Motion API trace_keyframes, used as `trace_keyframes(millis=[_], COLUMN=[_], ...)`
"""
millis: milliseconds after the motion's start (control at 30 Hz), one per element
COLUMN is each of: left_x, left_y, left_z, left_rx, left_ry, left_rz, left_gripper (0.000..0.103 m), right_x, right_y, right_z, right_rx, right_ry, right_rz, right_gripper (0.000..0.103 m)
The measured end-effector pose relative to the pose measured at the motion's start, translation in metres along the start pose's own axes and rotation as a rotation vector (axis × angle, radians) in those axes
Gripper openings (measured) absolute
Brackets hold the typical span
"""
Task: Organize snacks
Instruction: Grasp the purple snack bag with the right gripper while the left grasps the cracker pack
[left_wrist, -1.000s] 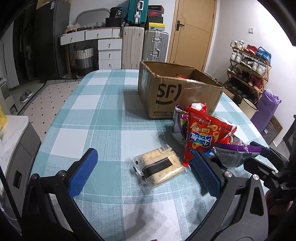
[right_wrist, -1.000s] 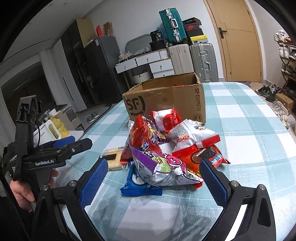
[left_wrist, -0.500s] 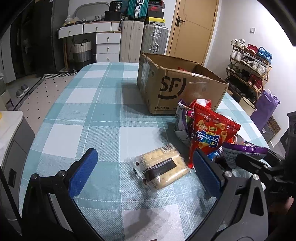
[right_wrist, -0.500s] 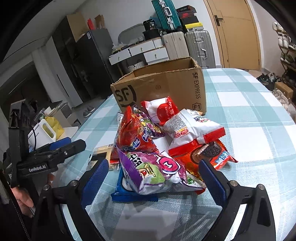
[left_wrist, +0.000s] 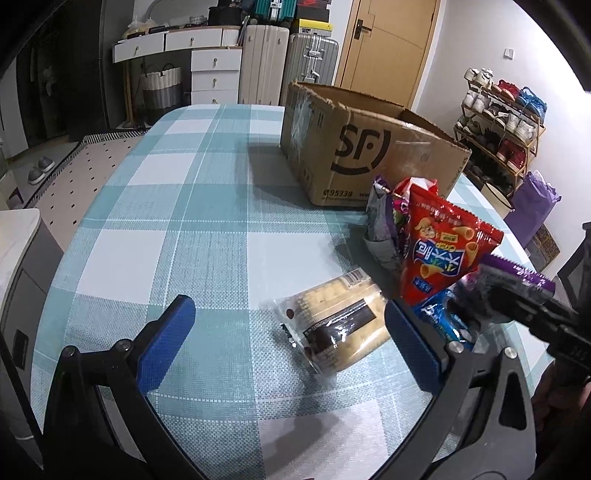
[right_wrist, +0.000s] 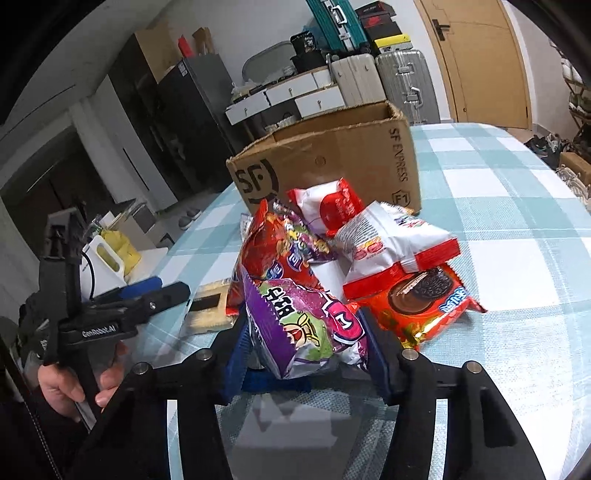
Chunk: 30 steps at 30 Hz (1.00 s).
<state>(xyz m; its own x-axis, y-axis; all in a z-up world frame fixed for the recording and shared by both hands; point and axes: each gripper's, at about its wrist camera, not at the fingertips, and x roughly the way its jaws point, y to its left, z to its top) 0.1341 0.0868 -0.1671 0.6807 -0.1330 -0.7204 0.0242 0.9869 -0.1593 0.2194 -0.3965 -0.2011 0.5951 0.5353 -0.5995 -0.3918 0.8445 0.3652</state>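
Note:
A pile of snack packs lies on the checked table (left_wrist: 184, 221) in front of an open cardboard box (left_wrist: 369, 155). My right gripper (right_wrist: 306, 347) is closing on a purple snack bag (right_wrist: 310, 325) at the near end of the pile, and its blue pads press the bag's two sides. A blue pack (right_wrist: 277, 384) lies under that bag. My left gripper (left_wrist: 286, 308) stands open just above the table. A clear pack of biscuits (left_wrist: 336, 325) lies flat between its fingers, close to the right finger (left_wrist: 410, 343), untouched.
The pile also holds a red bag (left_wrist: 443, 251), white-and-red packs (right_wrist: 391, 240) and an orange cookie pack (right_wrist: 424, 295). Suitcases (left_wrist: 288, 66), drawers and a shoe rack (left_wrist: 502, 122) stand beyond the table. A hand (right_wrist: 70, 387) holds the left gripper (right_wrist: 147, 295).
The right gripper's jaws went from wide apart to closed around the purple bag. Both grippers came a little lower and nearer to the pile.

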Motion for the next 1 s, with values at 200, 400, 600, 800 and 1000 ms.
trace_keyframes(millis=[200, 400, 600, 800, 1000], left_x=[0.007, 0.019, 0.031, 0.041, 0.057], left_y=[-0.006, -0.011, -0.016, -0.027, -0.041], left_z=[-0.001, -0.004, -0.003, 0.005, 0.01], left_rx=[0.015, 0.035, 0.085, 0.169, 0.284], left_ry=[0.022, 0.075, 0.12, 0.154, 0.211], left_rz=[-0.007, -0.026, -0.033, -0.066, -0.068], left_gripper=[0.102, 0.102, 0.102, 0.102, 0.102], right_x=[-0.004, -0.01, -0.017, -0.023, -0.027], right_y=[-0.002, -0.003, -0.006, -0.009, -0.013], right_z=[-0.001, -0.002, -0.004, -0.006, -0.007], right_rx=[0.009, 0.007, 0.016, 0.018, 0.029], right_ry=[-0.016, -0.028, -0.043, -0.053, -0.059], right_rz=[0.002, 0.009, 0.013, 0.02, 0.027], right_gripper=[0.055, 0.055, 0.055, 0.055, 0.055])
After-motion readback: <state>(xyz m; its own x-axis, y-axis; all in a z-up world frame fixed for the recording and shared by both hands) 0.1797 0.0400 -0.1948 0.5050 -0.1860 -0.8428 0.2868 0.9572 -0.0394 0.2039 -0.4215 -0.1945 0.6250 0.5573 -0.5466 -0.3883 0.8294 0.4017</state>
